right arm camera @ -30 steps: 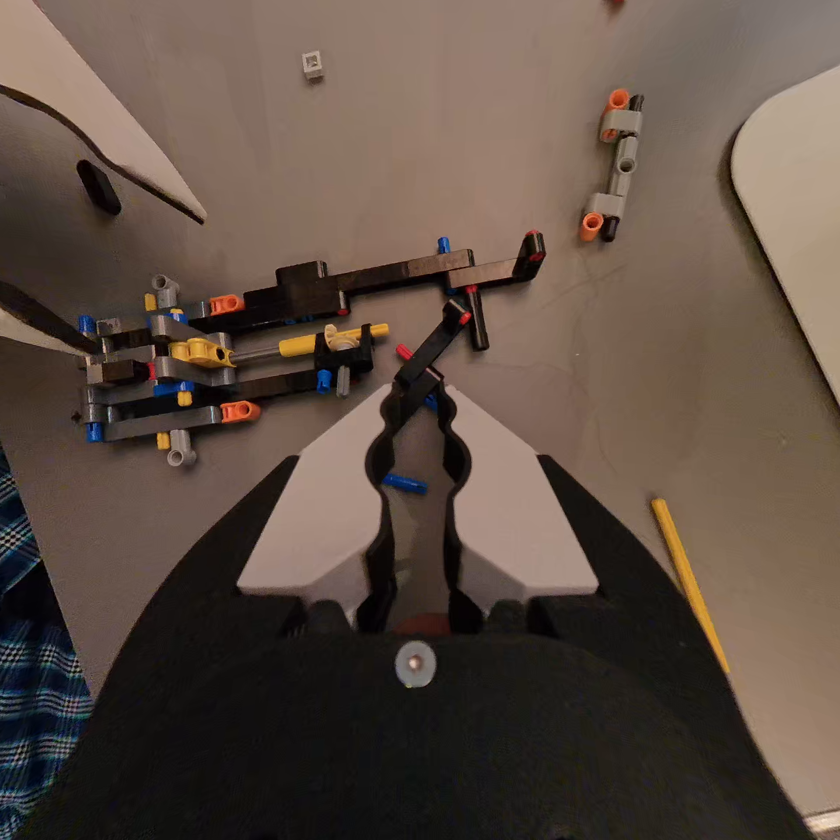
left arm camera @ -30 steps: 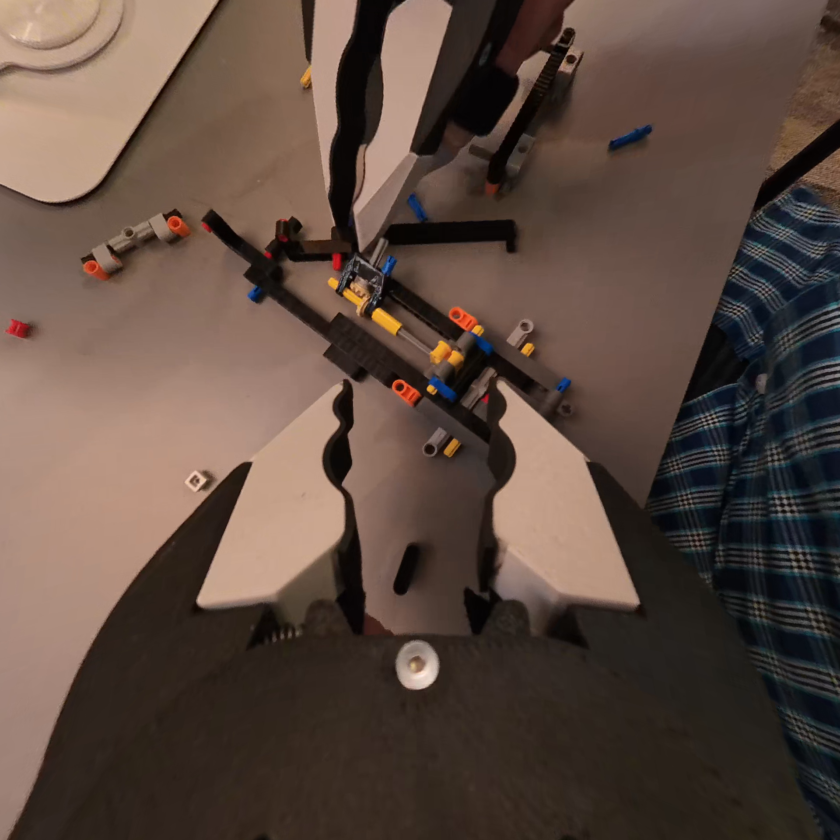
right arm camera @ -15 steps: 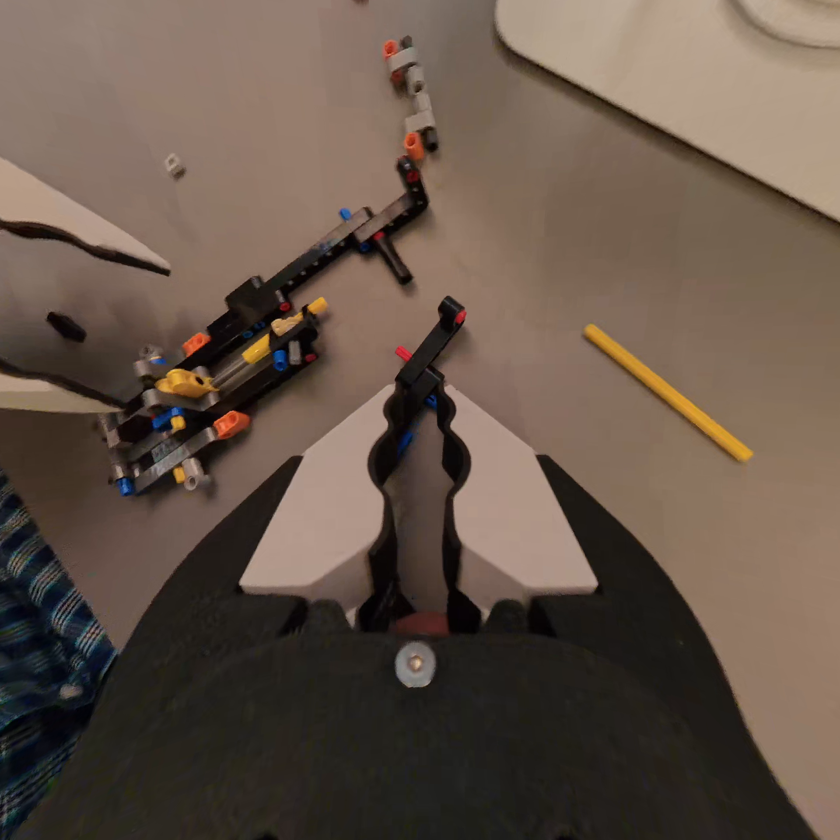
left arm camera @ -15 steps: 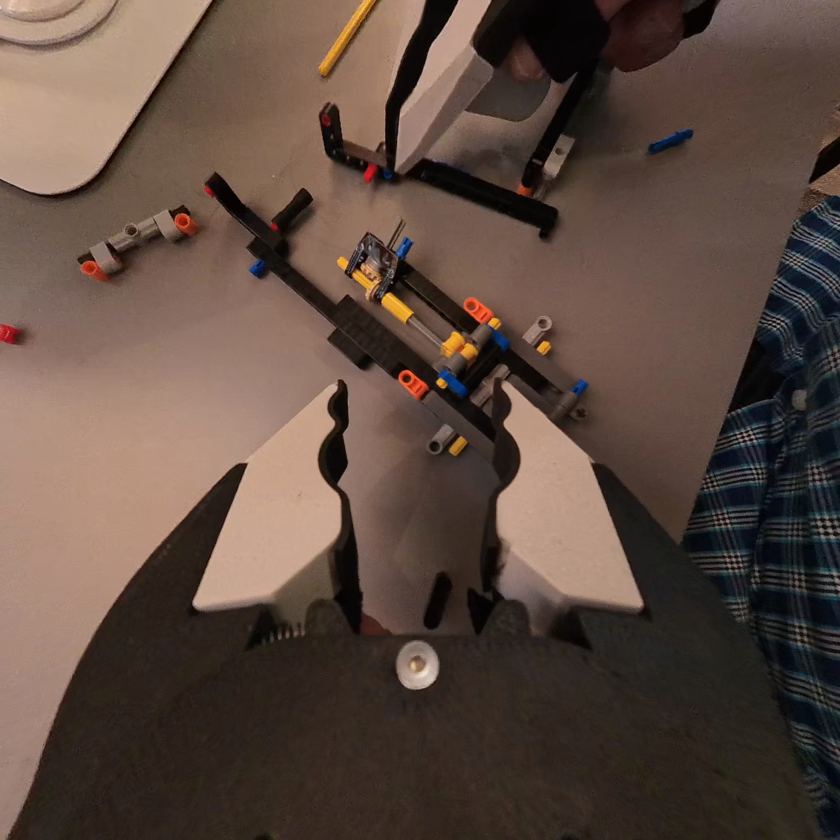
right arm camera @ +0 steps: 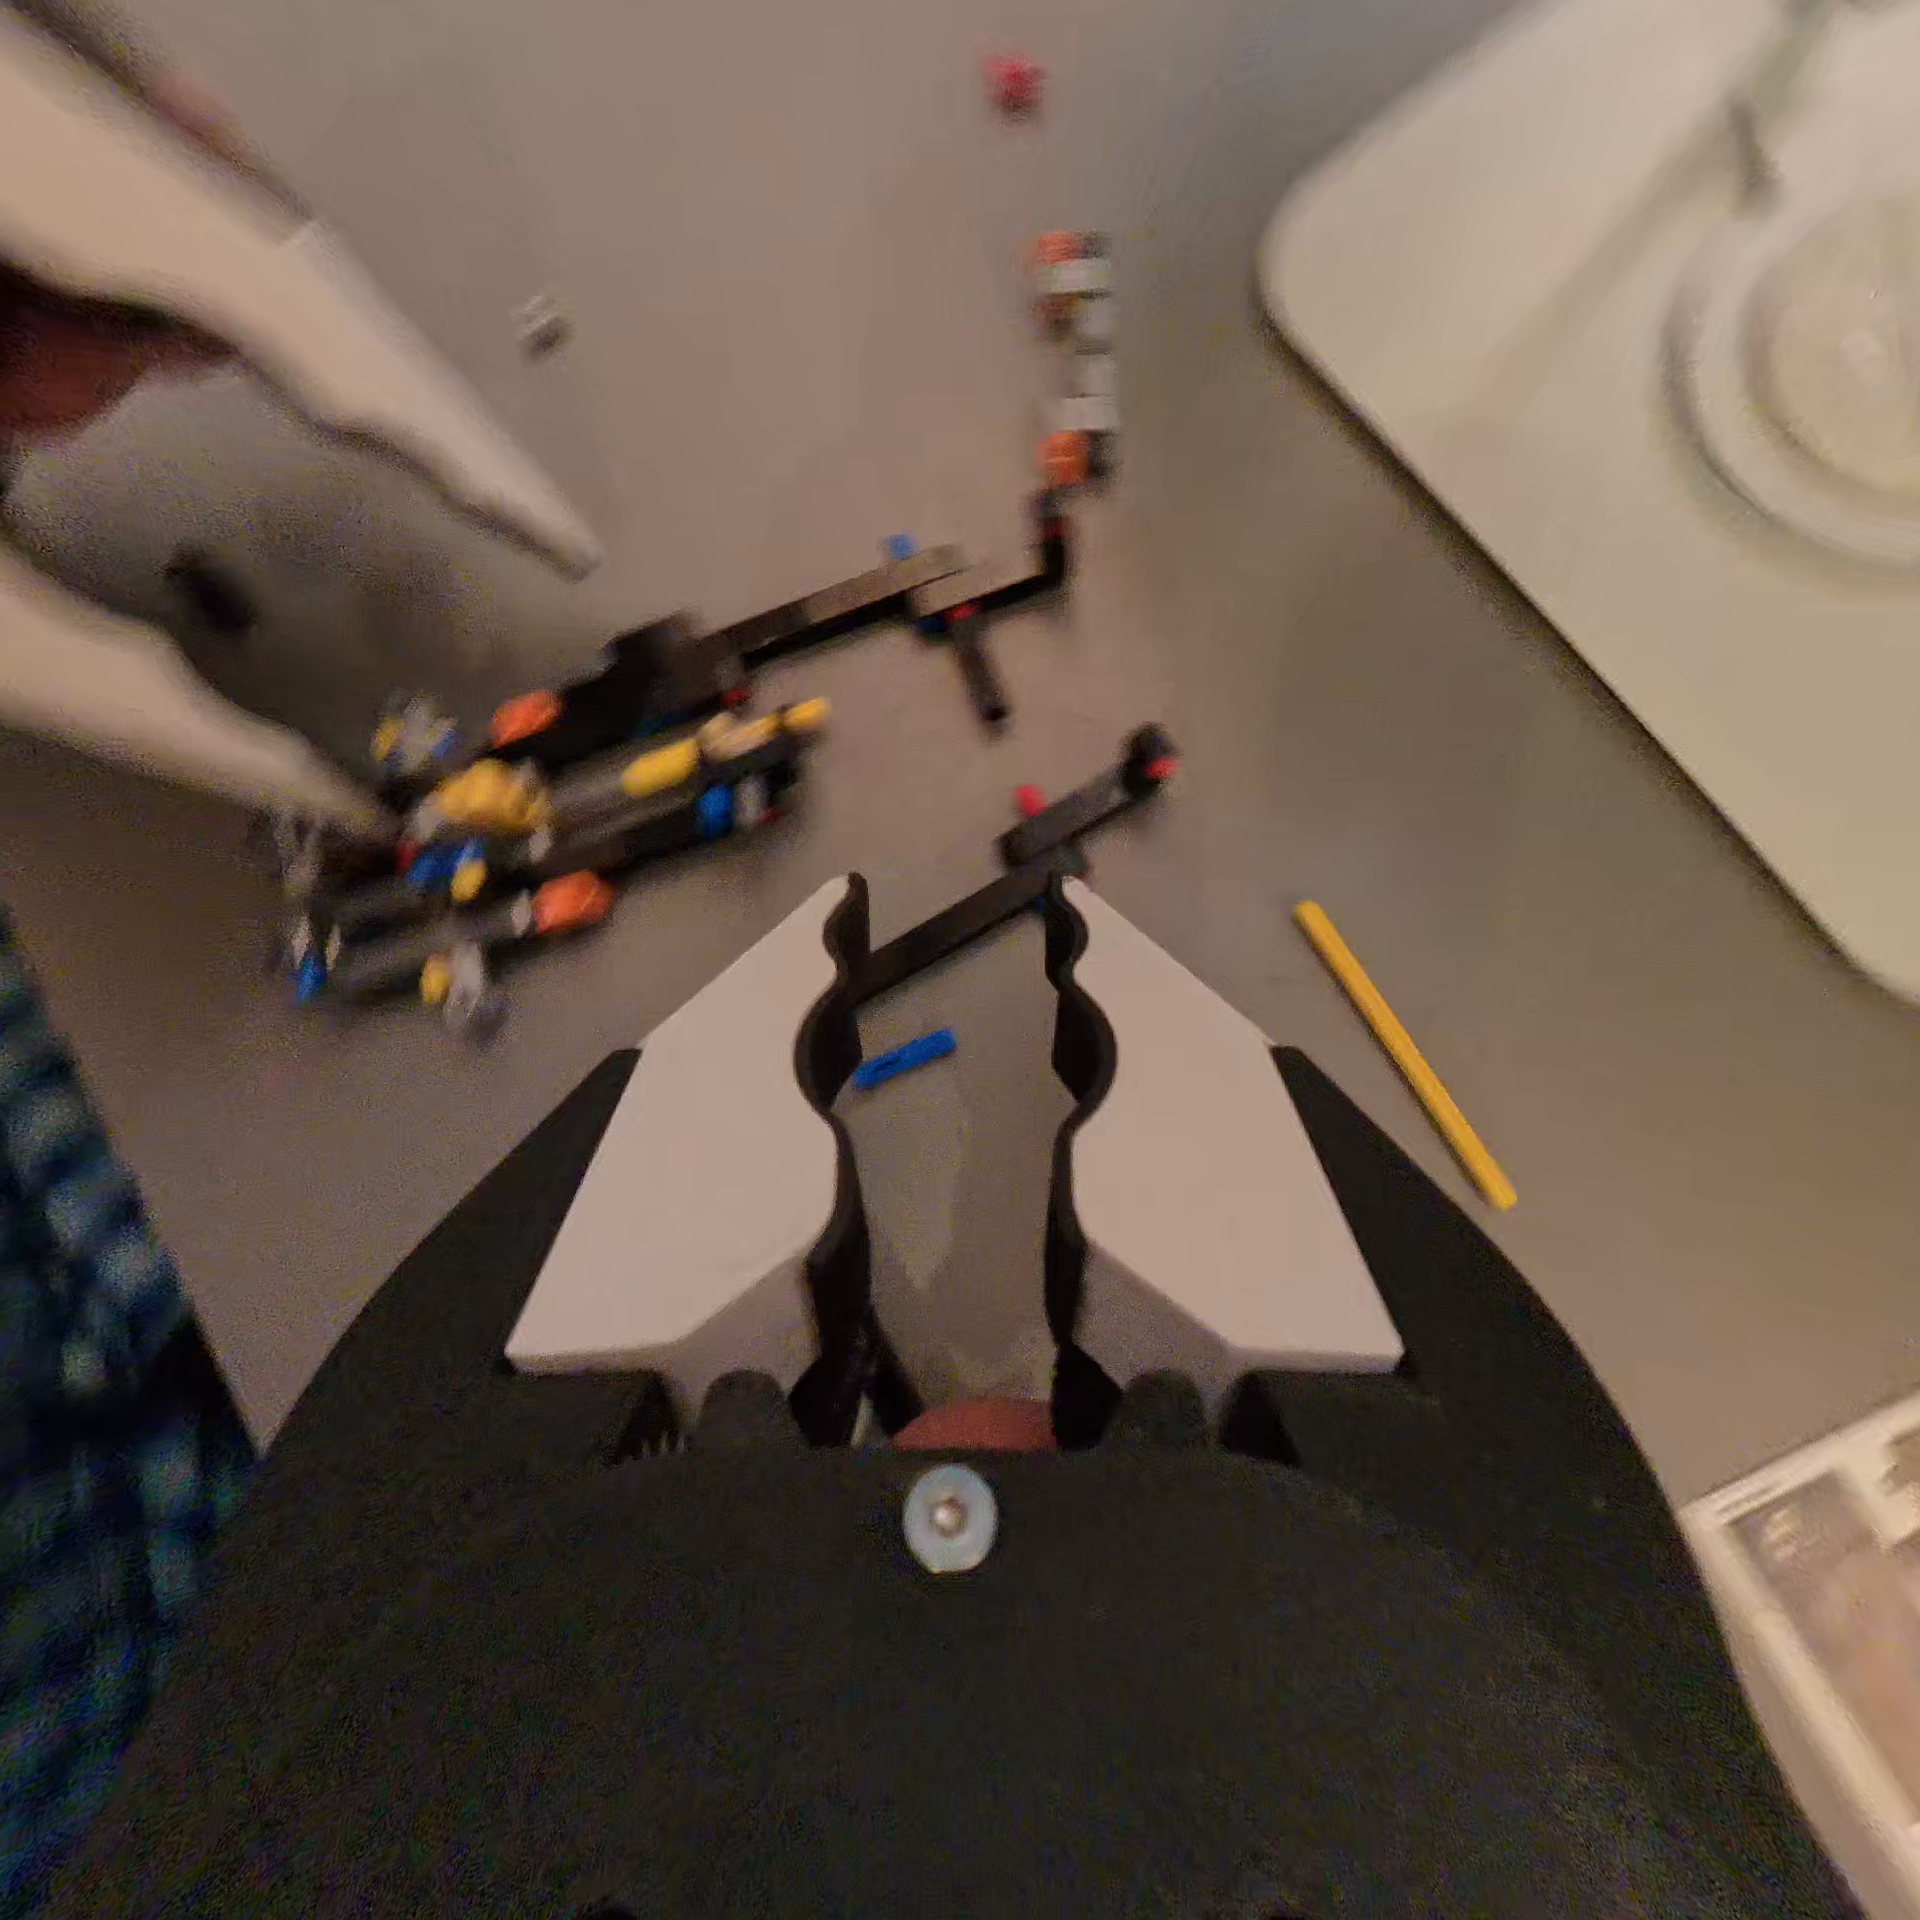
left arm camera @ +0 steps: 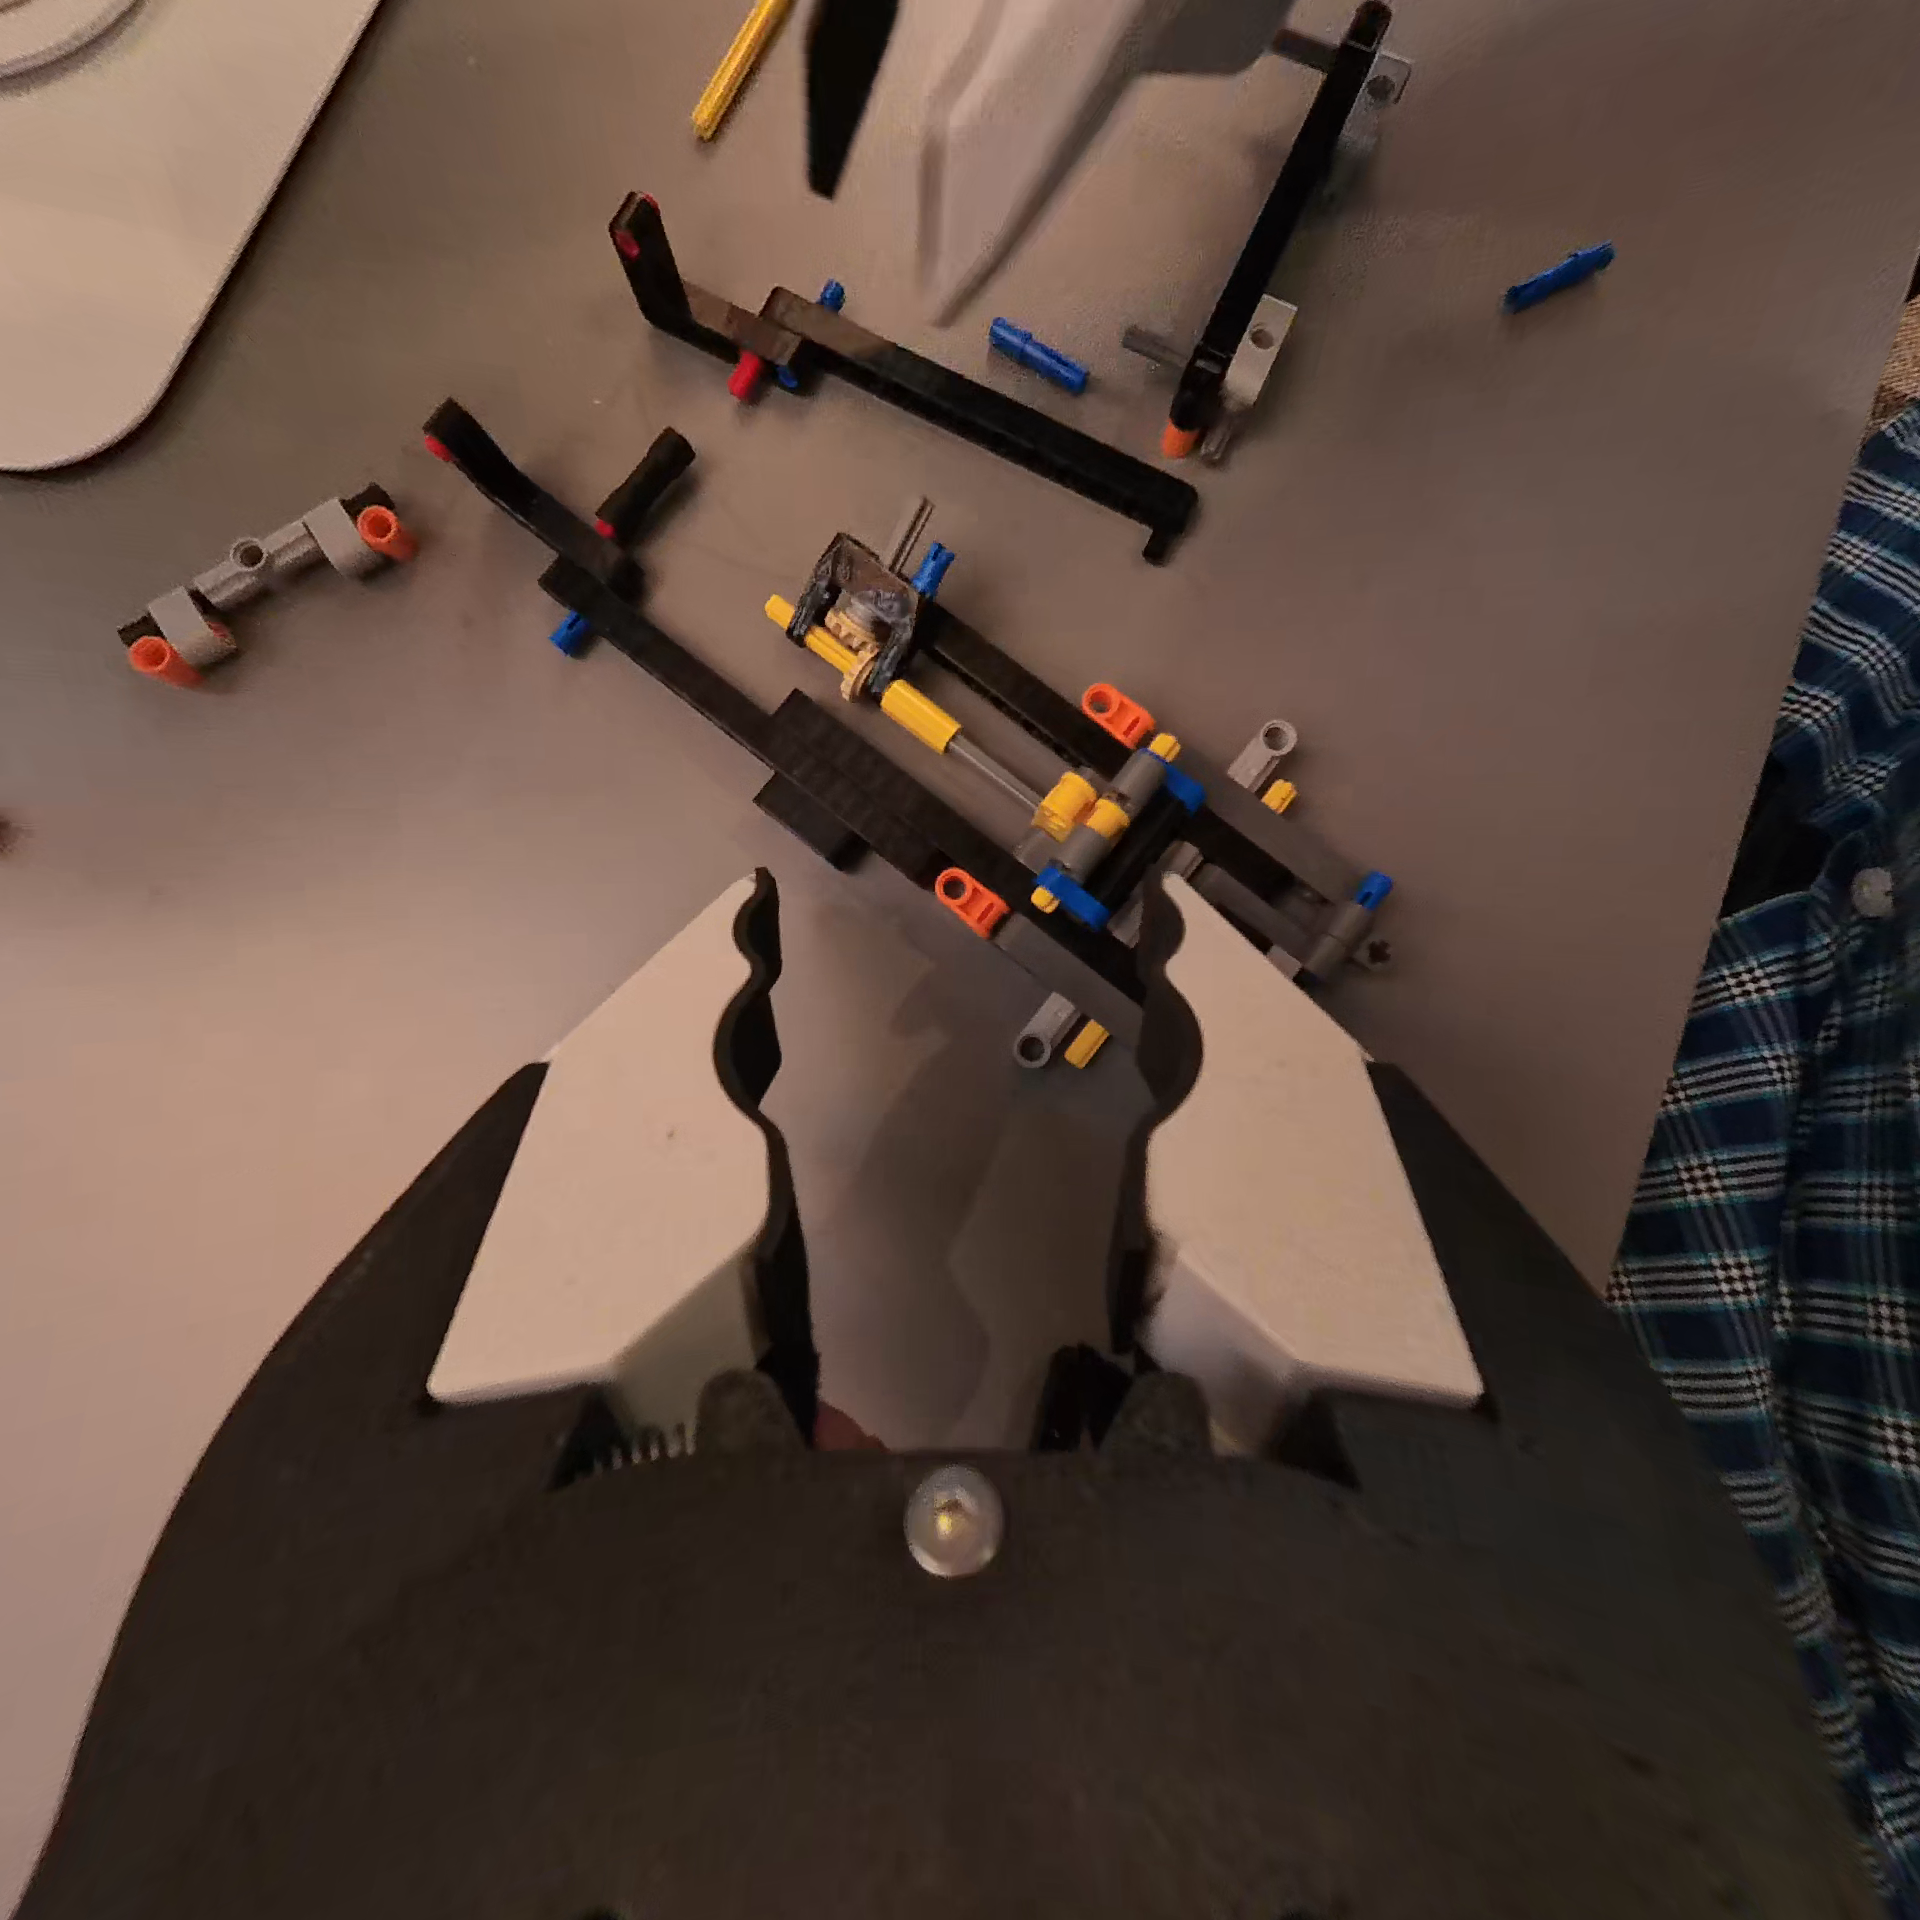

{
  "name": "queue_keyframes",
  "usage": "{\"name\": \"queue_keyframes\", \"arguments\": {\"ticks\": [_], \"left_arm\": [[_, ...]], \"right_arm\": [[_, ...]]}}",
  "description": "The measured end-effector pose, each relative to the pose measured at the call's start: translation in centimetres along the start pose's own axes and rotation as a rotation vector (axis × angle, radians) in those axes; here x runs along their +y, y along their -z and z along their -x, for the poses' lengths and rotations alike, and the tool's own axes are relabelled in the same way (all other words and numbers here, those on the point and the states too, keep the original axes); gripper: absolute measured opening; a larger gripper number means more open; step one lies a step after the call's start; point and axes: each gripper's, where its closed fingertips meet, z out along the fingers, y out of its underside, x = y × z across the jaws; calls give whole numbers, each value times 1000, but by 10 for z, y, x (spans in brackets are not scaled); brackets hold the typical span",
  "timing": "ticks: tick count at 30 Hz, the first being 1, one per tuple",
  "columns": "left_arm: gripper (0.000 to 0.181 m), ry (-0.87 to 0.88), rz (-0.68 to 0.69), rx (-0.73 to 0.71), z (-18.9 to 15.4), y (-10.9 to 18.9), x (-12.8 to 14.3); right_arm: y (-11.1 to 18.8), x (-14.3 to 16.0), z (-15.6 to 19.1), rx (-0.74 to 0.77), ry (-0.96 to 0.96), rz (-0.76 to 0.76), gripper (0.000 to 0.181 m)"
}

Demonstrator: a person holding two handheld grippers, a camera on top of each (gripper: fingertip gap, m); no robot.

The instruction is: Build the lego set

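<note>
Here the left gripper (left arm camera: 961, 914) has its fingers wide apart, right by the near end of the lego build (left arm camera: 966, 758) lying on the grey bench (left arm camera: 312, 935). The right gripper (right arm camera: 956, 904) has its fingers apart too, holding nothing, above a long black lego bar (right arm camera: 966, 925) with a small blue pin (right arm camera: 902, 1058) nearby.

Motion blur smears the right wrist view: the multicoloured lego assembly (right arm camera: 540, 831) and the left gripper (right arm camera: 343, 686) above it lose all detail. The black long beam (right arm camera: 956, 925) vanishes behind a right gripper (right arm camera: 951, 914) finger. The printed sheet (right arm camera: 1829, 1558) is cropped at the frame's edge.
</note>
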Motion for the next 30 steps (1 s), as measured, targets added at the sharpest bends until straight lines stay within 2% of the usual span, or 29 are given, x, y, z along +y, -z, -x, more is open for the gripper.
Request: {"name": "queue_keyframes", "arguments": {"ticks": [1, 3, 6, 10, 14, 18, 23, 30], "left_arm": [[68, 0, 1, 1, 0, 0, 0], [70, 0, 7, 4, -1, -2, 1], [70, 3, 11, 1, 0, -1, 1], [70, 6, 20, 2, 0, -4, 3], [70, 2, 21, 9, -1, -8, 2], [70, -5, 19, 12, -2, -11, -1], [70, -10, 20, 11, -2, -11, -2], [71, -7, 14, 22, -4, -14, -4]], "right_arm": [[5, 3, 13, -53, 114, 24, 33], [11, 17, 39, -150, 301, 95, 34], [7, 41, 52, -139, 404, 197, 32], [0, 48, 57, -91, 380, 170, 30], [-4, 44, 55, -26, 363, 113, 20], [-10, 36, 55, -13, 347, 74, 19], [-17, 26, 55, -5, 373, 60, 15], [-22, 21, 64, -74, 292, 30, 16]]}}
